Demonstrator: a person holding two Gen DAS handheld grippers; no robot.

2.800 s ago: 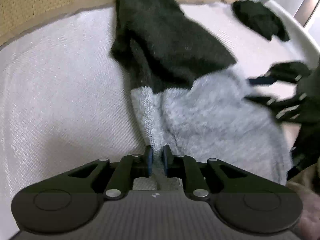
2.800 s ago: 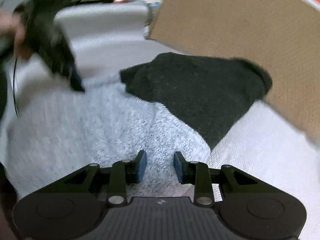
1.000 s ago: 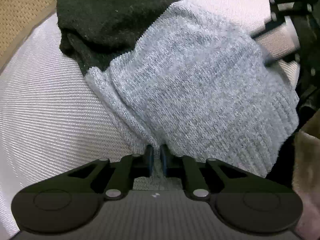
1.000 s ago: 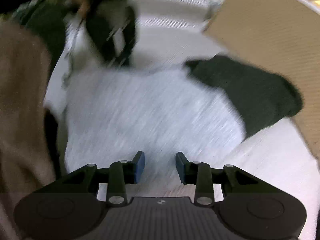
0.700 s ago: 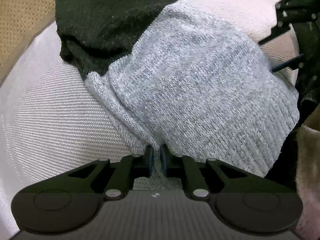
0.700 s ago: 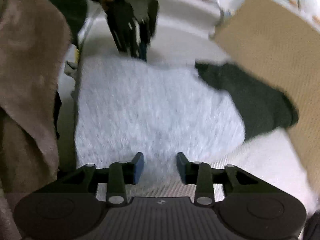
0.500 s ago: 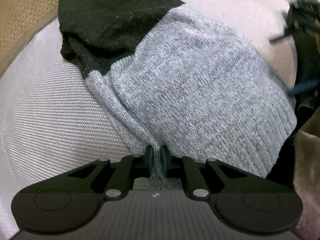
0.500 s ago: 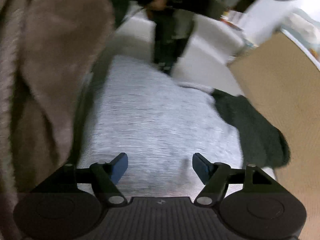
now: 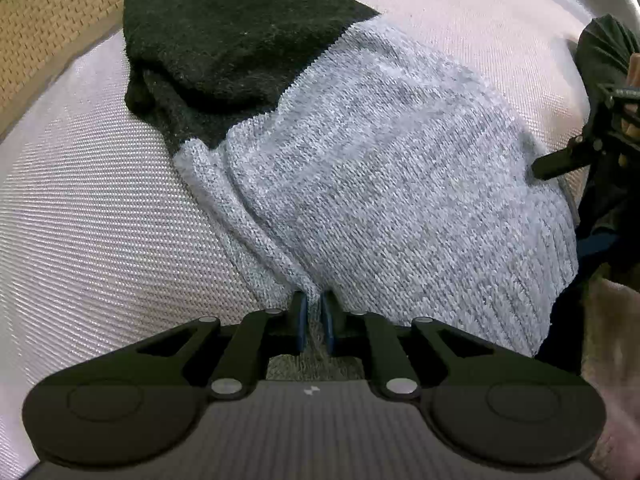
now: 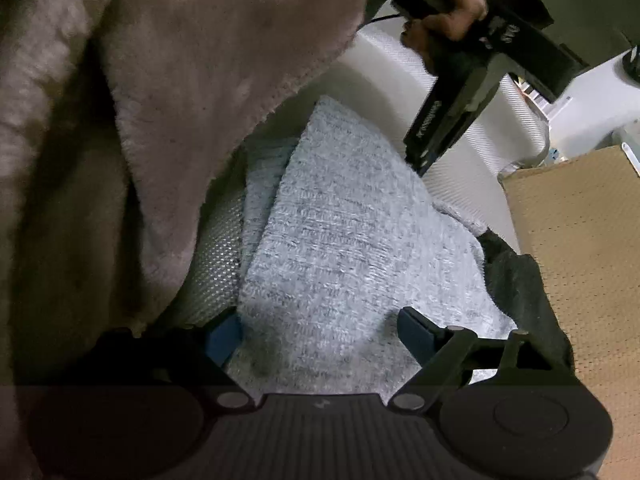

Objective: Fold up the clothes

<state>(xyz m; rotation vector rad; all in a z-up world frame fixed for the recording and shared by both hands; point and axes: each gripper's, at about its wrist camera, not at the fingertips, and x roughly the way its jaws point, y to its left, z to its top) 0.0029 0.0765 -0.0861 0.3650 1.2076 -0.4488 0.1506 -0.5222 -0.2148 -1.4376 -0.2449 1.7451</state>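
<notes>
Left wrist: left claw (image 9: 314,322) pinches sock (image 9: 380,184) — right claw (image 10: 320,334) spread.

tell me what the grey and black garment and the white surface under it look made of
Garment: seemingly a soft knit, wool or acrylic; stitch rows and a ribbed hem show, and the black part looks fuzzy. White surface: apparently a coarse woven or mesh fabric with slight sheen, given its regular grid texture. The exact fibre is unclear.
</notes>
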